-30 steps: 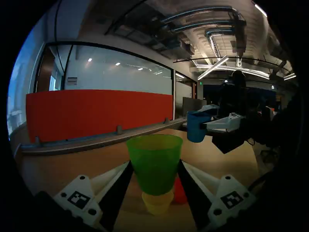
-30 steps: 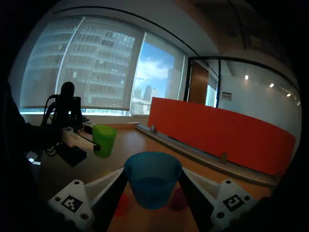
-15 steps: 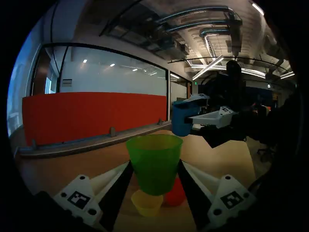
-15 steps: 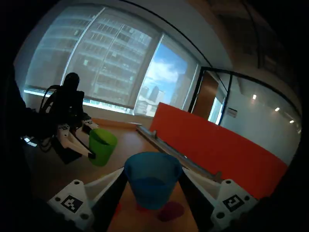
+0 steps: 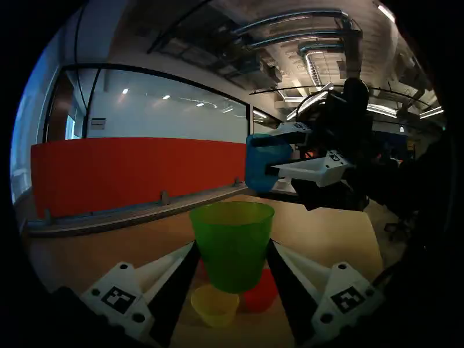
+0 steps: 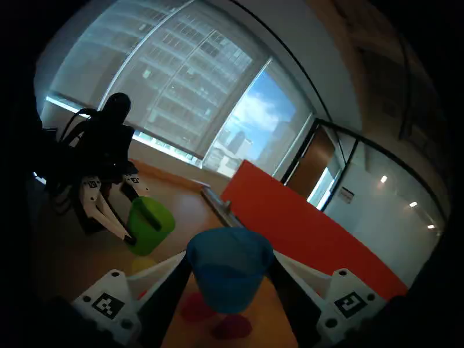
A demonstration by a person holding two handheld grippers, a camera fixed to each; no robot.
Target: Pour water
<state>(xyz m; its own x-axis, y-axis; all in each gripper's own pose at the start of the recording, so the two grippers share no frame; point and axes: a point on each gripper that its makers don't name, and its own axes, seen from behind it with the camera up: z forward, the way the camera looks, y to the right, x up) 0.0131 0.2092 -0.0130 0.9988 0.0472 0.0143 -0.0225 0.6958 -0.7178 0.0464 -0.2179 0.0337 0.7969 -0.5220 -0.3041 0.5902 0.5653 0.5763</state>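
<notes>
In the left gripper view my left gripper (image 5: 233,255) is shut on a translucent green cup (image 5: 232,243), held upright above the wooden table (image 5: 325,229). Above and to the right of it, my right gripper holds a blue cup (image 5: 264,161) tilted toward the green one. In the right gripper view my right gripper (image 6: 230,277) is shut on the blue cup (image 6: 229,275), which has water in it. The green cup (image 6: 149,224) shows lower left there, between the left gripper's fingers (image 6: 110,216).
A yellow cup (image 5: 214,304) and a red cup (image 5: 260,290) stand on the table below the green cup. Red cups (image 6: 197,306) and a pinkish one (image 6: 231,326) lie below the blue cup. An orange partition (image 5: 133,171) with a grey rail runs along the table's far edge.
The blue cup has risen, moved closer to the green cup and tilted toward it. My right gripper's view has rolled. The green cup has stayed about level.
</notes>
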